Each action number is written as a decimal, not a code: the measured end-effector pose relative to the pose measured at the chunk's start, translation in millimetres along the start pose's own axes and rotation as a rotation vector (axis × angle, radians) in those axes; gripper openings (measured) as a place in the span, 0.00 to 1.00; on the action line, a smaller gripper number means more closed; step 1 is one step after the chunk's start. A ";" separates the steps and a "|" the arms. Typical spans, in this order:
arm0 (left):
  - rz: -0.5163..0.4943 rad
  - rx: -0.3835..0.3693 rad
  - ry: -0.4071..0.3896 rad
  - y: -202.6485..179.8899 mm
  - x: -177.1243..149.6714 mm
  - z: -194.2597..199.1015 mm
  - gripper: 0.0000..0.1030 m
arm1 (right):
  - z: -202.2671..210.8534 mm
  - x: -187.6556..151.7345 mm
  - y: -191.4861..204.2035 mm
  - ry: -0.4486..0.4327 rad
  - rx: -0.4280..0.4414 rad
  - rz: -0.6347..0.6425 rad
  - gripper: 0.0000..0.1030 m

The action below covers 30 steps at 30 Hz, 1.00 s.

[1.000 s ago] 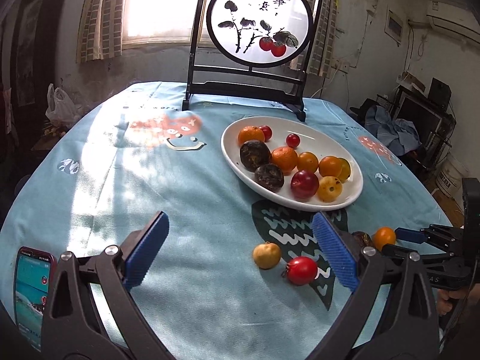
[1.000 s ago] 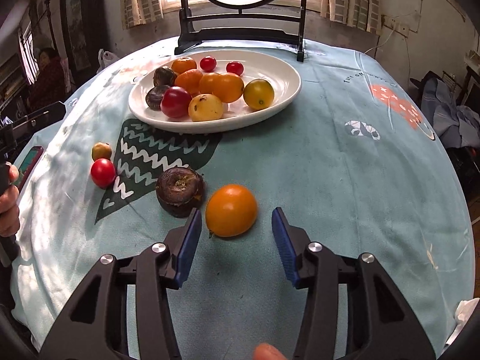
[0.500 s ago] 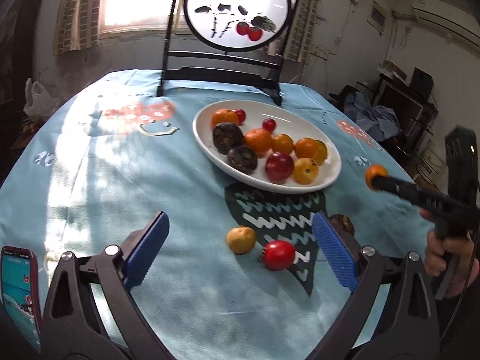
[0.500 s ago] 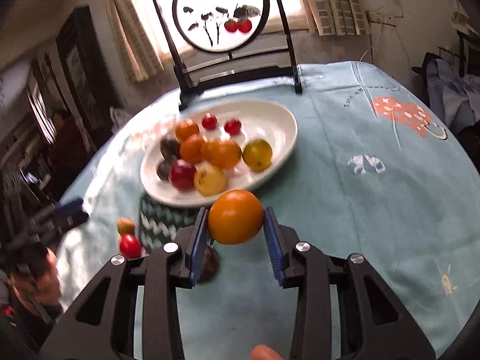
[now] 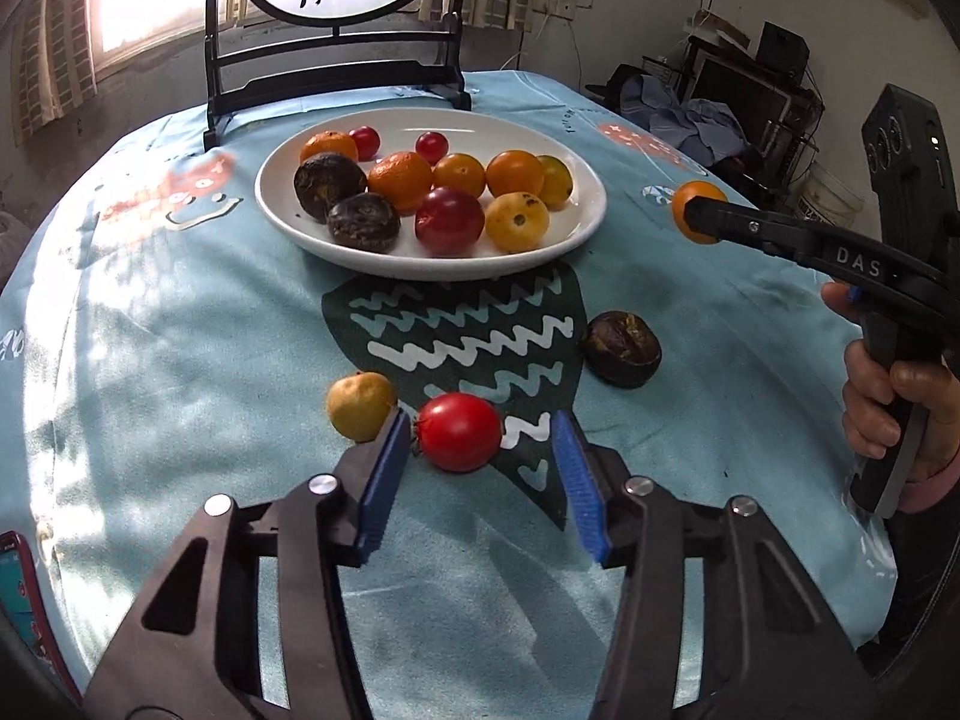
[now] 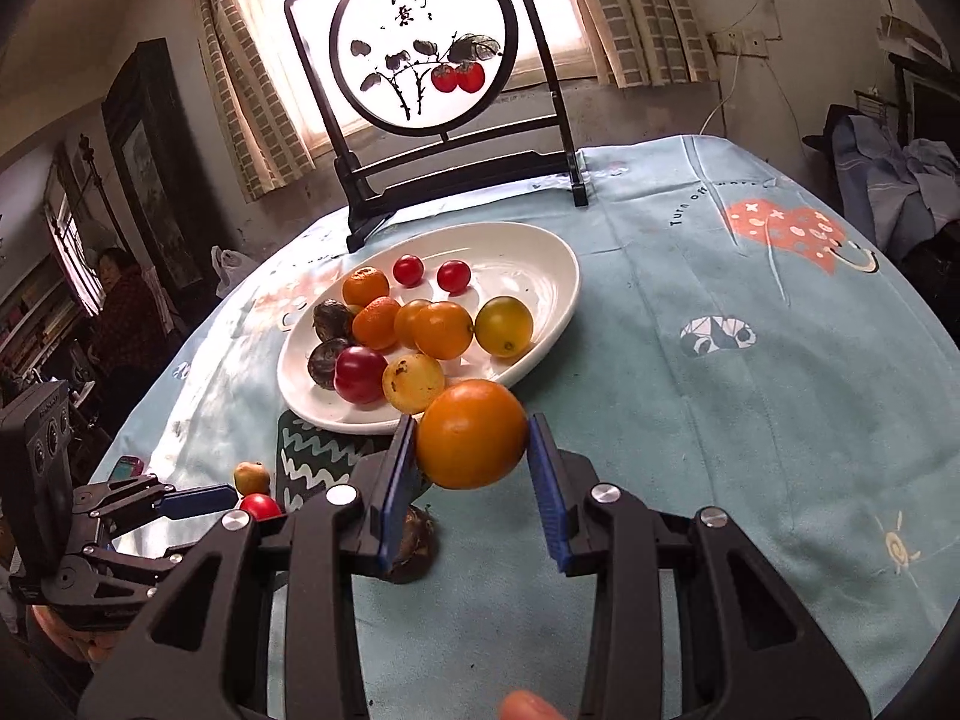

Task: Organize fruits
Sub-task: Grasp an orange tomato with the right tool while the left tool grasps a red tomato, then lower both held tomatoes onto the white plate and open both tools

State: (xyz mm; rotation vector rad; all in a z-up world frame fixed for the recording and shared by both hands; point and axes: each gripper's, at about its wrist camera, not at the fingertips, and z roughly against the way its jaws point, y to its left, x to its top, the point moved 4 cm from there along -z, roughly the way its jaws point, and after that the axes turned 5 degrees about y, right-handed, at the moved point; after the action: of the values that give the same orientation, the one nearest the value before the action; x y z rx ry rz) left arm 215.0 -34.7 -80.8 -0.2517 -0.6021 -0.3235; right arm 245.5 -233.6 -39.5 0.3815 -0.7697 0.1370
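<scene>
My right gripper (image 6: 471, 468) is shut on an orange fruit (image 6: 472, 433) and holds it in the air near the front rim of the white oval plate (image 6: 540, 258), which holds several fruits. The same fruit (image 5: 690, 213) shows in the left wrist view, right of the plate (image 5: 576, 234). My left gripper (image 5: 480, 468) is open low over the cloth, its blue pads either side of a red tomato (image 5: 459, 432). A small yellow fruit (image 5: 359, 405) lies just left of it. A dark brown fruit (image 5: 621, 348) lies on the cloth to the right.
A round painted screen on a black stand (image 5: 336, 60) stands behind the plate. A phone (image 5: 24, 600) lies at the table's near left edge. The round table has a light blue cloth (image 6: 750, 408) with a dark patterned patch (image 5: 456, 324).
My right gripper has lifted the orange fruit off the cloth and carried it toward the plate. My left gripper has moved in and narrowed around the red tomato.
</scene>
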 end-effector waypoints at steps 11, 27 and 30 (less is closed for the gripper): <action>-0.003 0.080 0.055 2.6 4.4 -22.8 0.40 | 3.6 -2.5 3.8 0.002 0.035 0.005 0.36; 0.034 0.020 -0.065 3.5 18.7 4.7 0.30 | -1.2 -3.8 17.2 0.008 0.097 0.046 0.36; 0.078 0.003 -0.129 8.1 45.4 15.5 0.30 | -1.3 8.4 27.7 -0.041 0.123 0.071 0.36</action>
State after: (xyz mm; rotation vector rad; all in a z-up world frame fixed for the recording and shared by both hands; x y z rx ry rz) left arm 245.3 -32.4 -42.8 -0.2937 -0.7176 -0.2318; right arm 245.2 -207.6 -26.5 0.4754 -0.8183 0.2445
